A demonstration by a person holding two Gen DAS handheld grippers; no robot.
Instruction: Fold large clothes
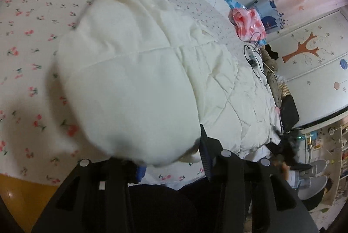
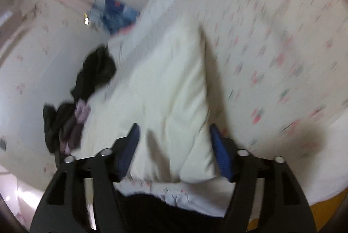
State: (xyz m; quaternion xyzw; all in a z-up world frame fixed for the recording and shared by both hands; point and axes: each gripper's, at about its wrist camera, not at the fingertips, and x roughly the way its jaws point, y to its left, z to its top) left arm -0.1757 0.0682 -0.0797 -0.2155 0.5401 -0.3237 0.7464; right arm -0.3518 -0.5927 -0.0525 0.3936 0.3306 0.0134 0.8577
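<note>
A white padded garment (image 1: 130, 72) lies bunched on the cherry-print bed sheet (image 1: 28, 37). At the bottom of the left wrist view my left gripper (image 1: 171, 152) is shut on the garment's near fold. The cloth bulges over its left finger and hides that pad, while the right finger's blue pad (image 1: 204, 146) shows beside the fold. In the blurred right wrist view a folded corner of the same garment (image 2: 169, 91) fills the gap of my right gripper (image 2: 174, 130). Its blue pads (image 2: 219, 152) stand wide at the cloth's sides, and the cloth shows no pinch.
A white quilted duvet (image 1: 239, 89) lies beyond the garment. A pink plastic bag (image 1: 248, 22) and a small device with cables (image 1: 251, 57) sit near the bed's far edge. Dark clothes (image 2: 95, 72) are heaped beside the bed. A tree-decorated wardrobe (image 1: 304, 48) stands behind.
</note>
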